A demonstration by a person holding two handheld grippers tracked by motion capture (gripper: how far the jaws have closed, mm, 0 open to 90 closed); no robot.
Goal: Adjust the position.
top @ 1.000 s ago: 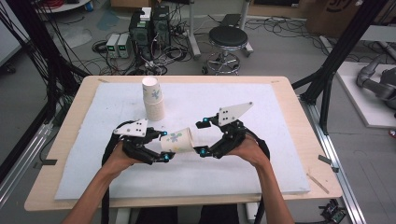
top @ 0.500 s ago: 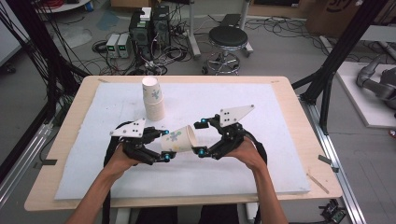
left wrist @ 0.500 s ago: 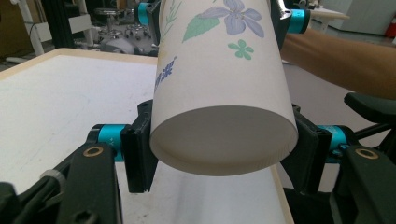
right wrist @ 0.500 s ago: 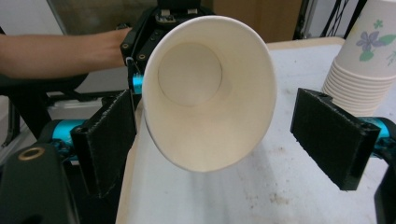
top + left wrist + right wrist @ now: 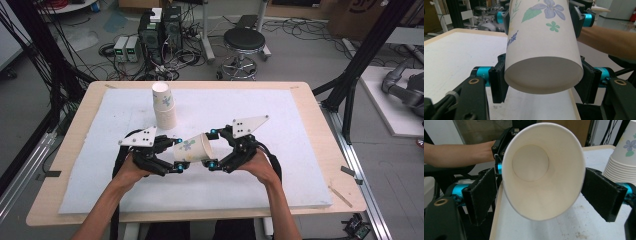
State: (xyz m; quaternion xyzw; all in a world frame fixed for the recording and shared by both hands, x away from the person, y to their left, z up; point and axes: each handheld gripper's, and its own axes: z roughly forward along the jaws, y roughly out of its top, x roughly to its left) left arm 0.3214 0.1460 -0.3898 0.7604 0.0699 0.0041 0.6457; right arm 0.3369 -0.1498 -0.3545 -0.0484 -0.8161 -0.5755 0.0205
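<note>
Both of my grippers meet on one paper cup [image 5: 192, 148], held on its side above the white mat [image 5: 280, 150]. With my left gripper [image 5: 176, 154] I have the jaws clamped on the cup's narrow base end; in the left gripper view the black pads press against both sides of the cup's bottom [image 5: 544, 75]. My right gripper [image 5: 212, 148] sits at the wide mouth end. In the right gripper view its two pads [image 5: 602, 195] flank the rim, which looks squeezed into an oval, but I cannot tell for sure whether the pads press on it or stand just off it.

Under the cup, the mat covers most of a light wooden table [image 5: 320, 120], whose bare edge shows all round. Grey floor surrounds the table. Beyond its far edge stand a round black stool [image 5: 243, 40], dark computer boxes [image 5: 160, 30] and a tangle of cables [image 5: 170, 62]. Black frame posts [image 5: 360, 65] rise at the right, and more black posts with cables hang at the left.

On the mat, just behind my left gripper, a stack of paper cups [image 5: 164, 104] stands mouth down, with the same flower print; it also shows at the right edge of the right gripper view. It is close to the held cup but not touching it. Nothing lies between the grippers and the mat below them.
</note>
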